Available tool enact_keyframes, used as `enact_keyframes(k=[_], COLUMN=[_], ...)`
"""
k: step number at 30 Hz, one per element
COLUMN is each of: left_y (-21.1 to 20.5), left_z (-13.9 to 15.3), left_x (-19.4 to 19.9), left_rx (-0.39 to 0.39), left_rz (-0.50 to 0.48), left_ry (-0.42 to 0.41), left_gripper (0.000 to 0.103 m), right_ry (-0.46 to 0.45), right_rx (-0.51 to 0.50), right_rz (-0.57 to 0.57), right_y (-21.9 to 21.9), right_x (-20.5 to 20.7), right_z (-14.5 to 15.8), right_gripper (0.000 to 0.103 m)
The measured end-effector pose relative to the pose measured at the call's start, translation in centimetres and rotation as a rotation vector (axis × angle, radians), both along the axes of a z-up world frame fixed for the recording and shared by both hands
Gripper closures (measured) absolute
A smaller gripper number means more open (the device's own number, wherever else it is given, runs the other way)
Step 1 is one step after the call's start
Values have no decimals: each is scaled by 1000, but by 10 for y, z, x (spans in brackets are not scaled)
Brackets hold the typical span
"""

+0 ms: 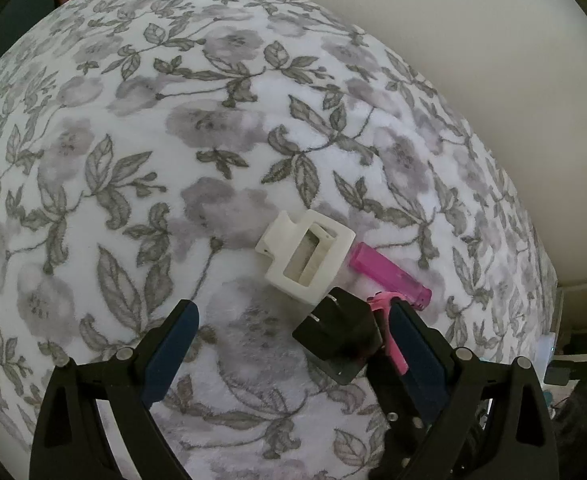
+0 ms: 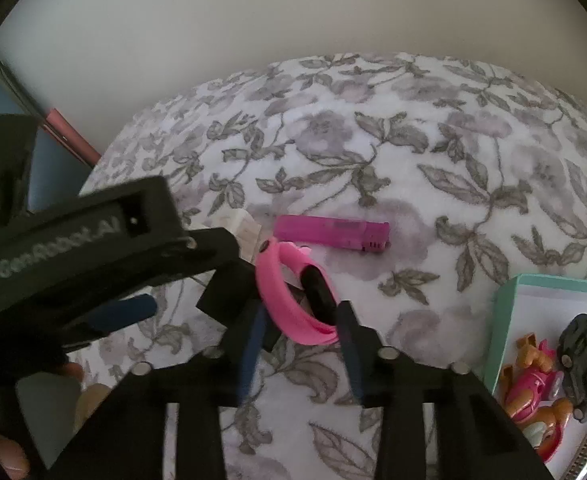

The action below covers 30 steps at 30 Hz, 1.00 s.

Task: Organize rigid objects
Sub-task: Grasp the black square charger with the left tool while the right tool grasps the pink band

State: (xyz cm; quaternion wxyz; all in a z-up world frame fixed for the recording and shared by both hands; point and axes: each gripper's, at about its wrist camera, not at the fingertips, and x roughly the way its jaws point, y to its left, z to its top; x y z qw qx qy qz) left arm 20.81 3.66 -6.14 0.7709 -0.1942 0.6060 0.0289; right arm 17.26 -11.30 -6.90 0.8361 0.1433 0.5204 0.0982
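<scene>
The pink wristband (image 2: 293,300) on the flowery blanket (image 2: 413,152) looks light and bendy, so the right gripper (image 2: 299,330) pinching its rim seems right, while the left gripper (image 1: 293,332) hangs open around the black plug (image 1: 339,340).

You're over a plush white blanket with grey flowers (image 1: 133,168). On it lie a cream plastic claw clip (image 1: 307,258), a translucent pink lighter (image 1: 389,276), a black plug adapter (image 1: 339,338). A mint-rimmed box (image 2: 505,300) sits further right.

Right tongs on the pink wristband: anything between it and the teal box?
Nothing visible. Only bare floral blanket lies between the pink wristband in the right tongs and the teal box. The pink lighter sits beyond the band, off that line. Toys already lie in the box.
</scene>
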Motion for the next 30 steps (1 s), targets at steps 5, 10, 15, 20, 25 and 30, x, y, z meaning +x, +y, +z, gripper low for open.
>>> enact_keyframes(k=[5, 10, 15, 20, 25, 30], left_y=[-5, -12, -17, -21, -28, -25], left_z=[-8, -13, -19, -19, -16, -16], left_x=[0, 0, 0, -2, 0, -1], left_rx=[-27, -26, -51, -89, -97, -116], left_rz=[-1, -12, -19, -32, -49, -45], left_ry=[19, 25, 33, 25, 10, 8], left_gripper=[11, 16, 29, 42, 54, 56], right_ry=[1, 32, 37, 33, 33, 34], right_rx=[12, 16, 51, 54, 53, 50], right_rz=[-31, -74, -100, -102, -102, -104], right_y=[-10, -25, -34, -35, -34, -35], right_x=[-3, -7, -8, -9, -9, -11], right_z=[1, -9, -12, -13, -13, -12], right_gripper=[79, 85, 85, 85, 85, 85])
